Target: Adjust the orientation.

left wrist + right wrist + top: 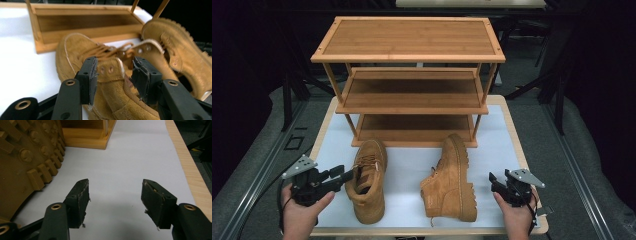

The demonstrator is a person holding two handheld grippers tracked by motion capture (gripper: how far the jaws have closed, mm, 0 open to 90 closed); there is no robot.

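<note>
Two tan suede boots lie on the white table top. The left boot (368, 192) stands upright, toe toward the rack. My left gripper (348, 176) reaches into its ankle opening from the left. In the left gripper view the boot's collar (110, 72) sits between the jaws of the left gripper (115, 75). One pad lies against its outer side, and a small gap shows at the other, so the gripper is open. The right boot (452, 182) lies on its side, its lugged sole (27, 167) facing my right gripper (493, 181). The right gripper (115, 195) stands open, with nothing between its jaws.
A three-tier bamboo shoe rack (412, 45) stands at the back of the table, its bottom shelf (412, 127) just behind the boots. The white table top (412, 162) has a wooden rim (190, 165) close to my right gripper. Dark floor surrounds the table.
</note>
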